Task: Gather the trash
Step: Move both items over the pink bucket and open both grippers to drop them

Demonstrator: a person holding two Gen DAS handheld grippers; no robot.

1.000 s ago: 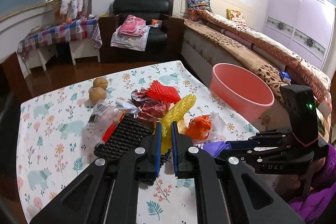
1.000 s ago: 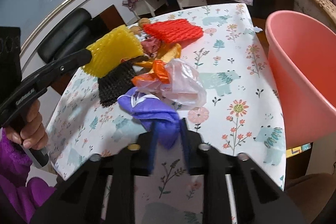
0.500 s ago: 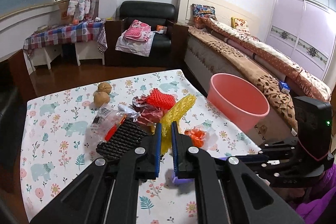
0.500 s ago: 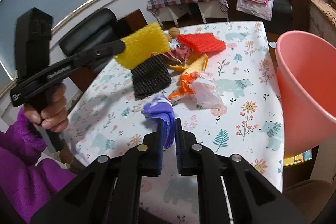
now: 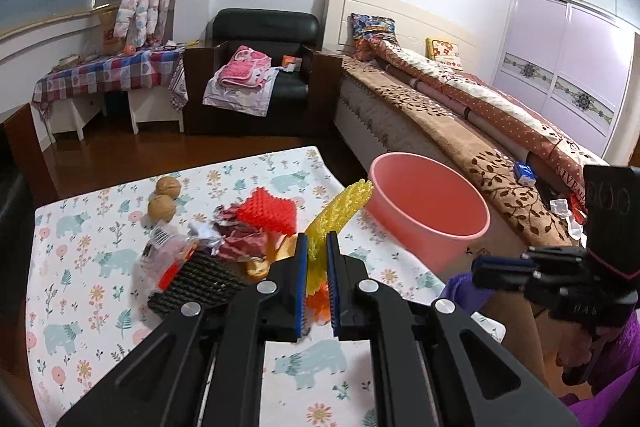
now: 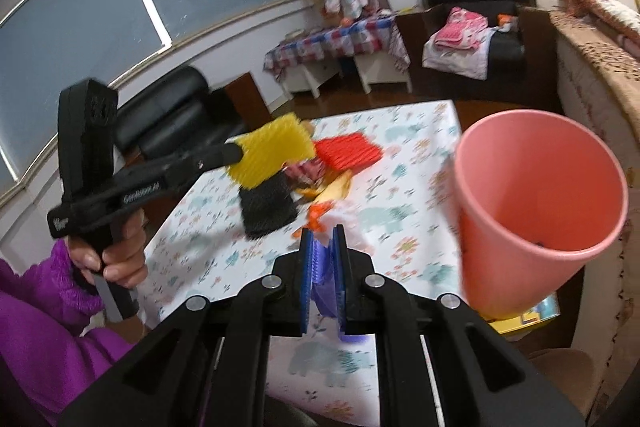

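Note:
My left gripper point(image 5: 317, 247) is shut on a yellow foam net point(image 5: 340, 211), held up above the table; the same yellow foam net point(image 6: 274, 155) shows from the right wrist view at the tip of the left gripper point(image 6: 236, 157). My right gripper point(image 6: 323, 239) is shut on a purple bag point(image 6: 322, 283), lifted off the table; the purple bag point(image 5: 460, 291) hangs under it in the left wrist view. A pink bucket point(image 5: 428, 211) stands just off the table's right edge. Trash left on the table: red foam net point(image 5: 268, 213), black foam net point(image 5: 192, 283), orange peel point(image 6: 320, 215).
Two walnuts point(image 5: 164, 199) lie at the far left of the floral tablecloth point(image 5: 80, 307). A clear wrapper point(image 5: 164, 259) and crumpled foil sit in the pile. A bed point(image 5: 460, 107) runs behind the bucket. A hand in a purple sleeve point(image 6: 116, 259) holds the left gripper.
Both grippers rose from the table. The right one closed on the purple bag and lifted it toward the bucket. The yellow net went up with the left one.

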